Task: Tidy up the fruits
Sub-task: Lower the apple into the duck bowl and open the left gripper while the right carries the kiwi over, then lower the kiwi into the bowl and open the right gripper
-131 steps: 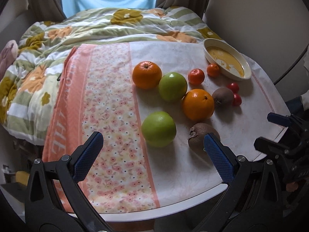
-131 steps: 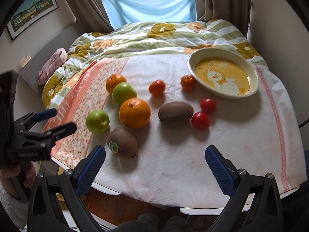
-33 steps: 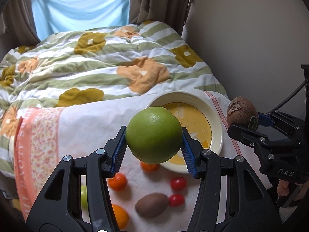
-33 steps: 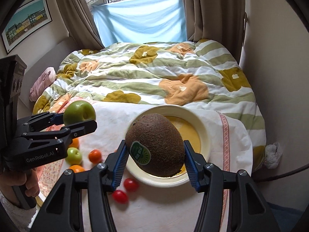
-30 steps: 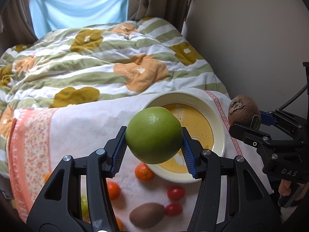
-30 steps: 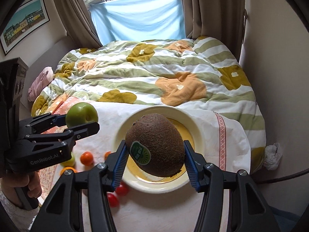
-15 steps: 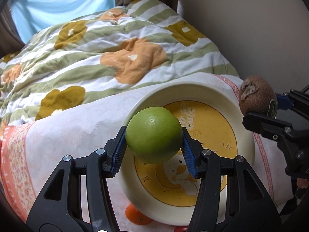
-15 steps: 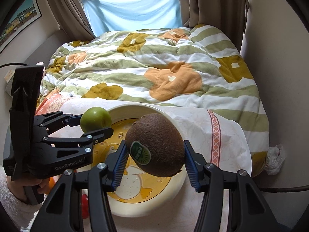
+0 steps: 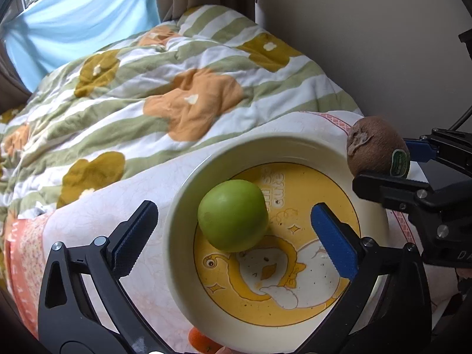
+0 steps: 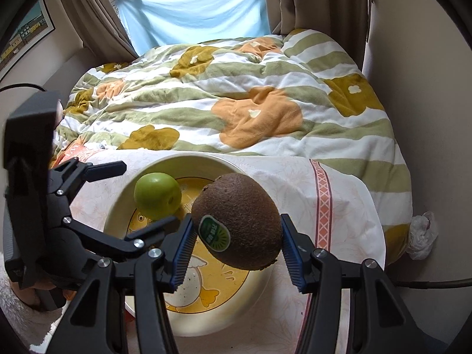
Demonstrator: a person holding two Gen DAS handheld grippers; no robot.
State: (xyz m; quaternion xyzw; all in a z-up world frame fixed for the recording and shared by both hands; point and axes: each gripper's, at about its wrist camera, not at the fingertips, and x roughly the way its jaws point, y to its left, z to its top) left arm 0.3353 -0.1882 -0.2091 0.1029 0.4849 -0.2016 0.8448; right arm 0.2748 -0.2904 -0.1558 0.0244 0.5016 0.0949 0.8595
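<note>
I am gripping a brown kiwi (image 10: 239, 221) between the right gripper (image 10: 236, 242) pads, above the yellow bowl (image 10: 259, 292). To its left, the left gripper (image 10: 141, 194) is opening, its jaws clear of the green apple (image 10: 157, 195) lying in the bowl.

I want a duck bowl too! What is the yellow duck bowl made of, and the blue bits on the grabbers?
The cream round bowl with the yellow duck picture looks like glossy ceramic or melamine; its smooth rim shines, so I can't tell which. The blue ribbed pads on the left hand-held gripper look like matte rubber or soft plastic, judging by their dull grooves.
</note>
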